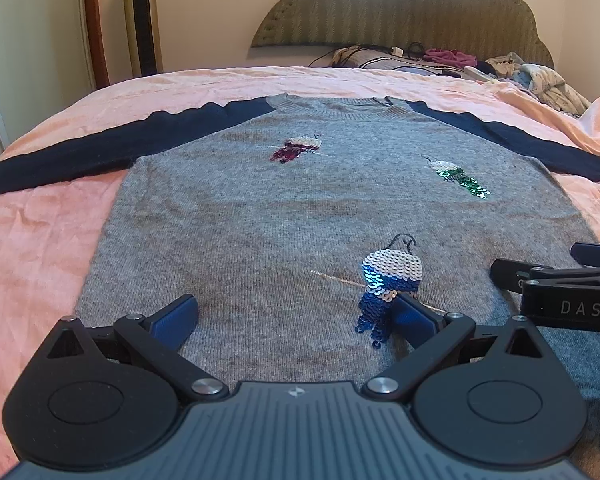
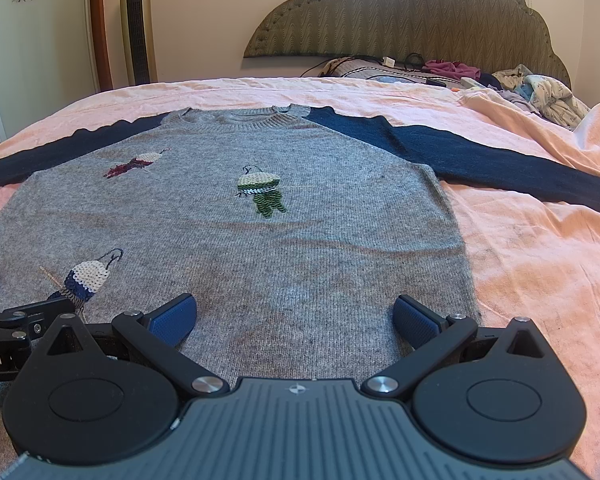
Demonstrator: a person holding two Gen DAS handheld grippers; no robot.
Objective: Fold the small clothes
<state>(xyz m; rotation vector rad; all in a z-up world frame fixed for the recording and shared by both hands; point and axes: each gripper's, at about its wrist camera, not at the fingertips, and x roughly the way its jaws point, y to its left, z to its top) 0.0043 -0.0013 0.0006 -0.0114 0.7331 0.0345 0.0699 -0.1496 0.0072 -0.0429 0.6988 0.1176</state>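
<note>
- Now we see one knitted grey sweater [image 1: 300,208] lying flat, front up, on the bed [image 1: 40,240], which has a wrinkled pink sheet.
- It has two dark navy sleeves [image 2: 480,156], both spread out to the sides, and a ribbed round neck.
- We count three sequin figures [image 2: 262,194] on the soft wool: one red, one green, one blue.
- Our left tool [image 1: 296,316] is wide open above the lower hem, holding nothing.
- Our right tool [image 2: 296,316] is also wide open and empty, just beside the left one.
- One padded, curved headboard [image 2: 420,12] stands behind.
</note>
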